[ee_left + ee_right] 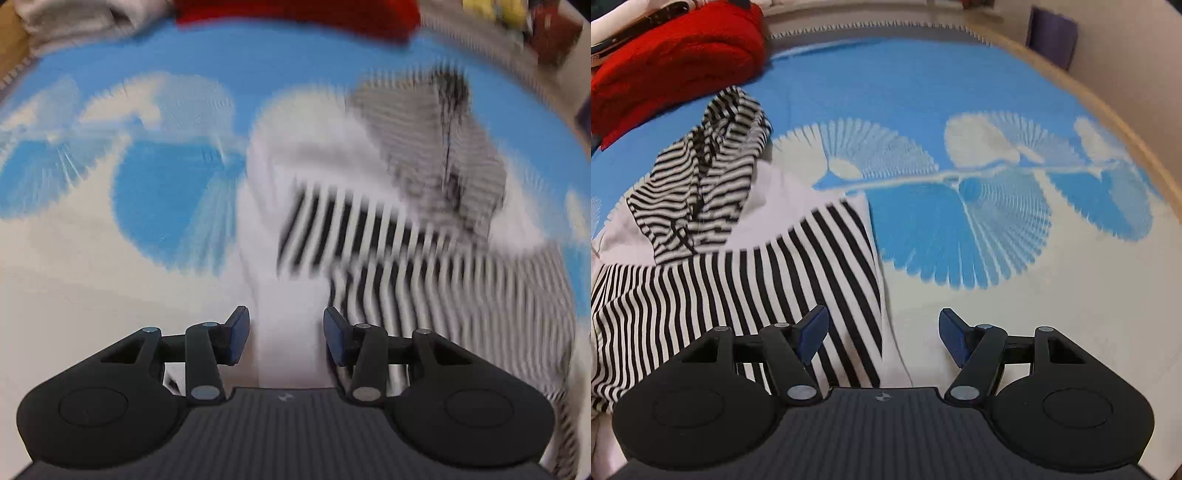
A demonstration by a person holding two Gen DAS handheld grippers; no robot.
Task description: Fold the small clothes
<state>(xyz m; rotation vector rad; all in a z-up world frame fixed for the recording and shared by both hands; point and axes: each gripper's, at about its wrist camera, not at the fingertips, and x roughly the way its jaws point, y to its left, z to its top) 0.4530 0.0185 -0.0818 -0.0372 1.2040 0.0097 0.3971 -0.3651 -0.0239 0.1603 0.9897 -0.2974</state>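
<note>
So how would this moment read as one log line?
striped garment: flat on blue cloth | left gripper: open, empty | right gripper: open, empty

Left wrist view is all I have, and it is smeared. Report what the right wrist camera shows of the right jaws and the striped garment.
Observer: The right gripper has its jaws open and grips nothing.
Operator: Say what lies under it.
Observer: The side edge of the striped garment. Right of that edge there is only the blue and white cover.
Operator: Describe the hood.
Observer: The hood, with finer stripes, lies crumpled on the garment's white upper part and is not flattened.
</note>
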